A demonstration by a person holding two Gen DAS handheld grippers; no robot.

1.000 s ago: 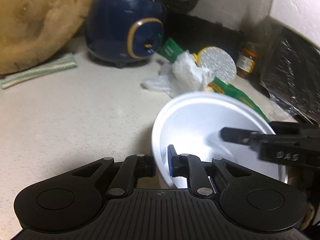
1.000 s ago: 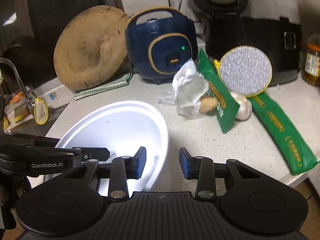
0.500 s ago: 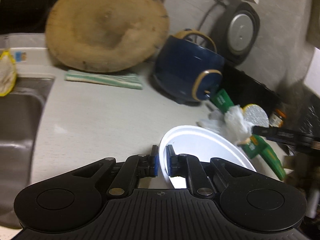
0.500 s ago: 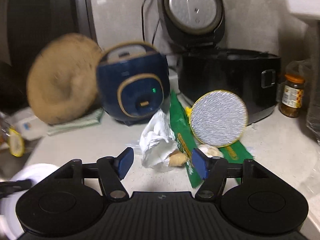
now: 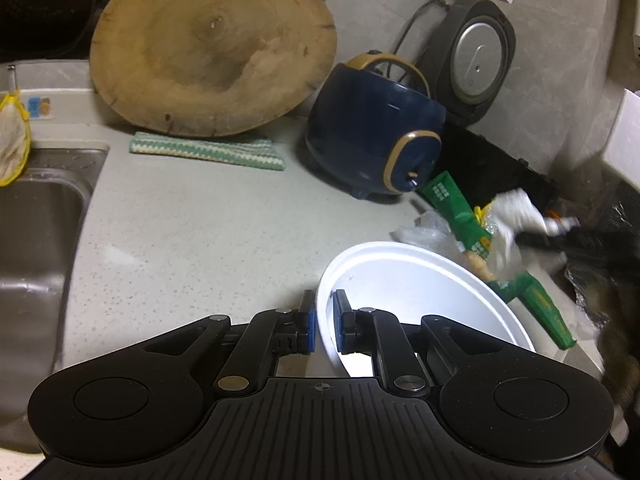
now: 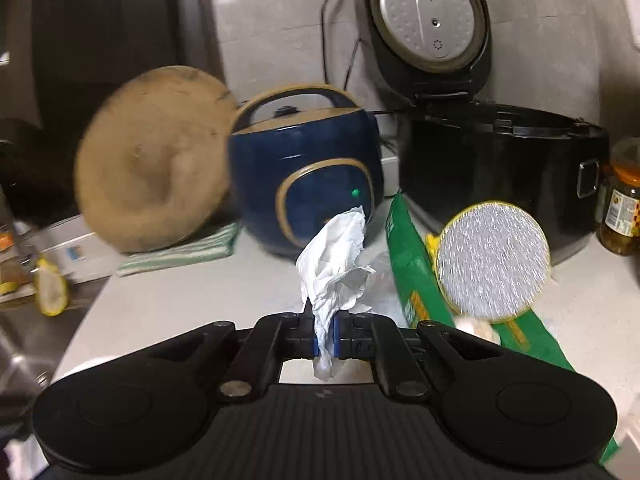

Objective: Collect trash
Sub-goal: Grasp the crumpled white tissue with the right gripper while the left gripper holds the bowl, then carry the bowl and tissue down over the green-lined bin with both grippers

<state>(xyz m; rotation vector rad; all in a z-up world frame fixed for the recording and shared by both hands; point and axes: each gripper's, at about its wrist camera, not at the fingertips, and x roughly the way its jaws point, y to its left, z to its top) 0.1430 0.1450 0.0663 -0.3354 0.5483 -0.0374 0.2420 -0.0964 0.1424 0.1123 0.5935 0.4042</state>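
Left wrist view: nearest the lens, the left gripper [image 5: 324, 322] is clamped on the near rim of a white foam bowl [image 5: 420, 296], one blue pad outside the wall and one inside. The bowl sits tilted on the pale counter [image 5: 192, 232], which serves as the landmark here. At the counter's left edge is a steel sink [image 5: 36, 240], with a yellow-edged net pouch [image 5: 12, 148] hanging above it. Just beyond the bowl, on the counter's right part, lie a clear plastic scrap [image 5: 424, 230], a green packet [image 5: 472, 232] and a small brown lump [image 5: 480, 268]. Farther back a striped cloth [image 5: 208, 152] lies flat, a round wooden board [image 5: 212, 44] leans behind it, and a blue cooker [image 5: 376, 136] stands on the counter to the board's right.

Right wrist view: the right gripper [image 6: 326, 334] is pinched tight on a crumpled white tissue [image 6: 336, 264], which stands up from between the pads clear of the counter [image 6: 192, 296], a short tail hanging below them. Right of it on the counter lie the green packet [image 6: 408, 264] and a round silver pad with a yellow rim [image 6: 494, 264], tilted up. Behind stand the blue cooker [image 6: 308, 168], the blurred board [image 6: 152, 160], a black cooker [image 6: 496, 164] with its lid raised, and a jar [image 6: 622, 208] at the far right.
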